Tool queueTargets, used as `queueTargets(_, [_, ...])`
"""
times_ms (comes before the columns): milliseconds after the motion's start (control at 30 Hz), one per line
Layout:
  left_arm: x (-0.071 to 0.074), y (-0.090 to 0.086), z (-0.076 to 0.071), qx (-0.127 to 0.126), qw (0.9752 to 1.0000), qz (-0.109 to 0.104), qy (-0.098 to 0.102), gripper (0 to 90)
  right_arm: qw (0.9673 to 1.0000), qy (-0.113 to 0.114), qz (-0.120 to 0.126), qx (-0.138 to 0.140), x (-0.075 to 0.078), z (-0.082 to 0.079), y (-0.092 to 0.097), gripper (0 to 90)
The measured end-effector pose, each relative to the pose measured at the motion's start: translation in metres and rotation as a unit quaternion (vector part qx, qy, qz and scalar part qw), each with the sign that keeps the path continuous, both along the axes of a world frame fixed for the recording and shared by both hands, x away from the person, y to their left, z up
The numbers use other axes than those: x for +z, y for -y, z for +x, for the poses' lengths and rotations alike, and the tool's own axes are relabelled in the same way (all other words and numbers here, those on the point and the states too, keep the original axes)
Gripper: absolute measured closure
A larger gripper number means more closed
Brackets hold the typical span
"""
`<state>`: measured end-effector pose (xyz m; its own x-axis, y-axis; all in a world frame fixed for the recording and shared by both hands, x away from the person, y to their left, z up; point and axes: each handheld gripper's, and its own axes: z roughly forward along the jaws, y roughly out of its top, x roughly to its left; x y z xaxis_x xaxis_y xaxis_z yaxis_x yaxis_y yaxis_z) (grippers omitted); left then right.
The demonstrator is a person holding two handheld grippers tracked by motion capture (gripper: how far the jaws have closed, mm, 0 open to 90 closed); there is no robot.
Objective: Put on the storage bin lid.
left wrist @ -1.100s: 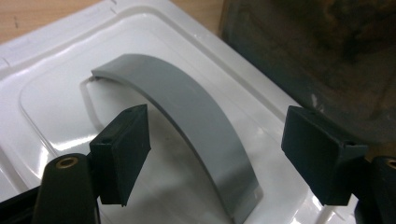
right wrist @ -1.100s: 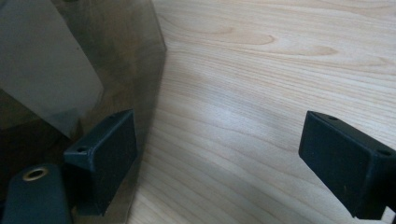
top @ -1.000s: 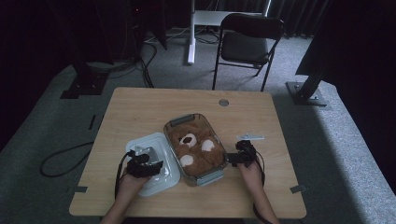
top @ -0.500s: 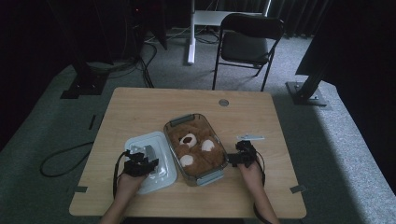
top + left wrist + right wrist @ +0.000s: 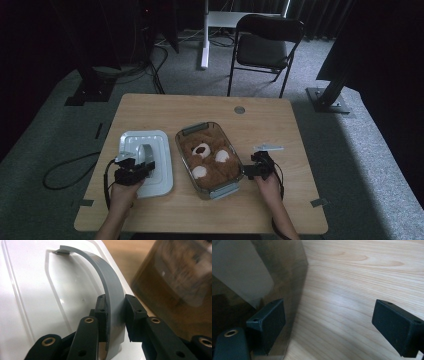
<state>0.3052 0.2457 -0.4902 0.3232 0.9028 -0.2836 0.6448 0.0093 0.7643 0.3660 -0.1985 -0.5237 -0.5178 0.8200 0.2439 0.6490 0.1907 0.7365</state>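
Now my left gripper (image 5: 115,315) has just closed its jaws on the lid's grey handle (image 5: 110,287), held between them. I'd lift straight, keeping the lid (image 5: 145,160) level. My right gripper (image 5: 329,325) stands open beside the box (image 5: 210,157).

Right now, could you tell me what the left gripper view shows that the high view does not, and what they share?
The left gripper view alone shows the pads closed on the lid's grey handle, which bows up from the white lid.

The high view alone shows the teddy bear in the clear container, the right gripper beside it, and the folding chair.

Both show lid, handle, left gripper, container and wooden table.
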Motion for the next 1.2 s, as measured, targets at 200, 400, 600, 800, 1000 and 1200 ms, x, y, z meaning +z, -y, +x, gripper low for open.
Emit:
queueTargets(200, [0.026,-0.011,-0.012,-0.007,0.9993,-0.023,0.029,75.4,0.9997,-0.005,0.006,0.021,-0.002,-0.001,-0.006,11.1])
queueTargets(400, [0.055,-0.008,-0.026,-0.034,0.9968,-0.032,0.064,75.4,0.9992,0.001,0.0,0.039,-0.002,-0.004,-0.015,11.1])
queueTargets(600, [0.079,0.001,-0.037,-0.061,0.9924,-0.044,0.097,75.5,0.999,0.0,-0.005,0.045,-0.005,-0.005,-0.026,11.7])
queueTargets(800, [0.089,0.012,-0.038,-0.083,0.9898,-0.047,0.105,75.7,0.9982,0.004,-0.01,0.059,-0.006,-0.008,-0.039,12.2])
queueTargets(1000, [0.088,0.026,-0.036,-0.105,0.9878,-0.053,0.102,75.7,0.9971,0.007,-0.01,0.075,-0.005,-0.011,-0.054,12.2])
queueTargets(1200, [0.09,0.038,-0.036,-0.129,0.9846,-0.068,0.097,75.7,0.9956,0.012,-0.014,0.091,-0.004,-0.014,-0.07,12.2])
